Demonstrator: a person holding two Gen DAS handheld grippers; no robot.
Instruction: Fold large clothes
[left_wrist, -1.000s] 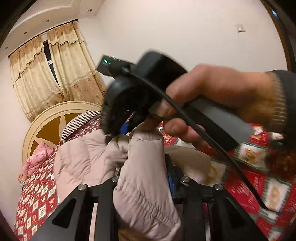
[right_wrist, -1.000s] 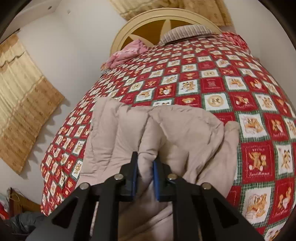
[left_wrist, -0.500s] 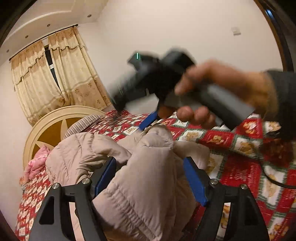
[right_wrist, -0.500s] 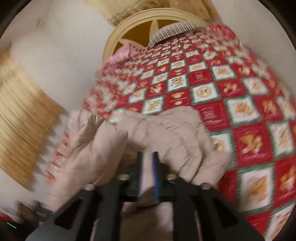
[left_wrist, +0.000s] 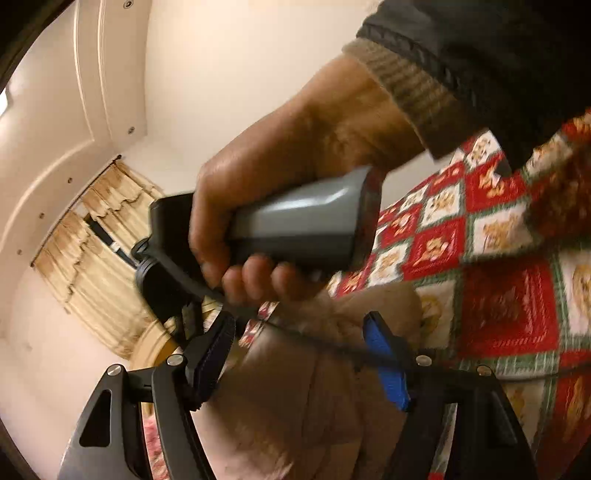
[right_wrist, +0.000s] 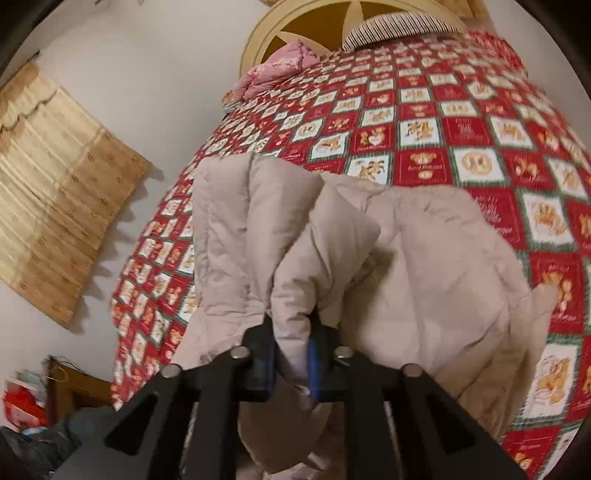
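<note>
Right claw (right_wrist: 291, 363) clenched on coat (right_wrist: 424, 266) fold; bulk spread ahead over bed (right_wrist: 461, 122), long axis running away from claw. Left claw (left_wrist: 299, 363) released, straddling coat edge, below right hand (left_wrist: 295, 192).

Matt beige quilted puffer jacket (right_wrist: 424, 266), soft patchwork cloth bedspread (right_wrist: 461, 129), matt black plastic right claw (right_wrist: 291, 360) with blue pads, glossy cream wooden headboard (right_wrist: 258, 33)
</note>
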